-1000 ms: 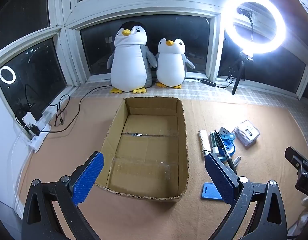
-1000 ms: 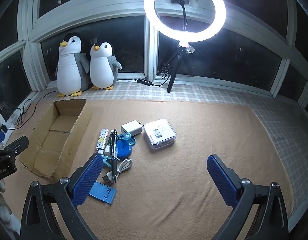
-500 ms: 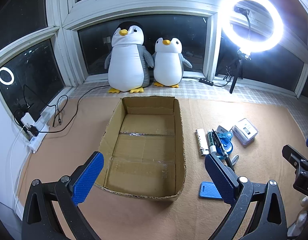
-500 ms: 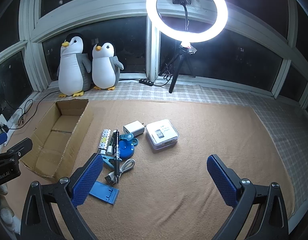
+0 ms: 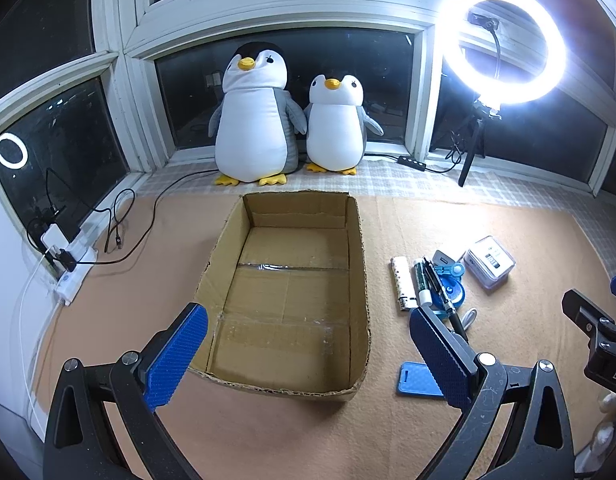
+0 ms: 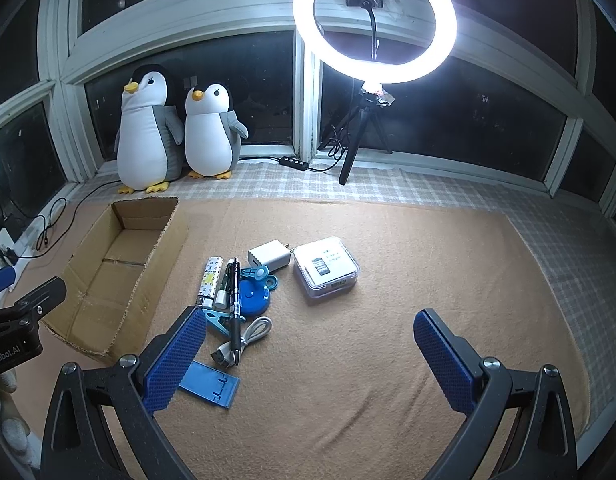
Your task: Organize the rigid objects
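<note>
An open, empty cardboard box (image 5: 295, 292) lies on the tan mat; it also shows in the right wrist view (image 6: 119, 272). Right of it is a cluster: a patterned lighter (image 6: 209, 280), a black pen (image 6: 233, 308), a blue round case (image 6: 251, 298), a white charger (image 6: 269, 258), a clear plastic case (image 6: 326, 272), a coiled cable (image 6: 243, 338) and a flat blue stand (image 6: 209, 384). My left gripper (image 5: 308, 356) is open and empty above the box's near end. My right gripper (image 6: 308, 356) is open and empty, just right of the cluster.
Two plush penguins (image 5: 283, 116) sit on the window ledge behind the box. A ring light on a tripod (image 6: 372, 24) stands at the back. A power strip with cables (image 5: 71, 264) lies along the left wall.
Both views have shifted slightly; the box and the cluster sit a little further left in the left view. Both grippers stay open. No object has moved.
</note>
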`<action>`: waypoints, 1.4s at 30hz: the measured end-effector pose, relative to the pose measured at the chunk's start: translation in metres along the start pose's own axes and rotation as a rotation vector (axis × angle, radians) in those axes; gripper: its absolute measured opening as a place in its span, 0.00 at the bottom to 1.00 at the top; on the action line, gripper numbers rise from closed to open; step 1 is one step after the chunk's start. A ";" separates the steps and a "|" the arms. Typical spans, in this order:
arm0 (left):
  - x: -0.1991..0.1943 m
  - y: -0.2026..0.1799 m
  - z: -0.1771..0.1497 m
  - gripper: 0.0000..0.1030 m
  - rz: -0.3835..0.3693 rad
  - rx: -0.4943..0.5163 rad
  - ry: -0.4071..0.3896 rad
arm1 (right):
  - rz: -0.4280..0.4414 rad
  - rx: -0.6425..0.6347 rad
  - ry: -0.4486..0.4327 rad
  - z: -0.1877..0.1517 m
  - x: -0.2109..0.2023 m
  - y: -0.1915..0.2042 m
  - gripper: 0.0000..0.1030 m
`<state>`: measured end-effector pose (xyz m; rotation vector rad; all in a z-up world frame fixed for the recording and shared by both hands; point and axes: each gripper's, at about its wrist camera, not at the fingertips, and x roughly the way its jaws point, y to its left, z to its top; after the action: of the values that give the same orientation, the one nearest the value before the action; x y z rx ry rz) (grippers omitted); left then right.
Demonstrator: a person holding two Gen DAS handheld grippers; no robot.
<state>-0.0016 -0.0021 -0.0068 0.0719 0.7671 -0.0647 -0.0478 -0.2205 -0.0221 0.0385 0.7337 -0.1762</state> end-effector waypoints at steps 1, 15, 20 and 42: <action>0.000 0.000 0.000 0.99 0.000 -0.001 -0.001 | 0.001 0.001 -0.002 -0.001 0.000 0.000 0.99; 0.001 0.001 0.001 0.99 0.000 -0.003 -0.001 | 0.000 0.000 0.005 -0.001 0.001 0.001 0.99; 0.001 0.001 0.001 0.99 -0.001 -0.003 -0.001 | 0.002 0.000 0.006 -0.001 0.002 0.001 0.99; 0.021 0.013 -0.005 0.99 0.018 -0.026 0.046 | 0.016 -0.013 0.048 -0.007 0.014 0.005 0.99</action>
<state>0.0117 0.0110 -0.0244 0.0561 0.8126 -0.0359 -0.0410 -0.2170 -0.0370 0.0359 0.7823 -0.1556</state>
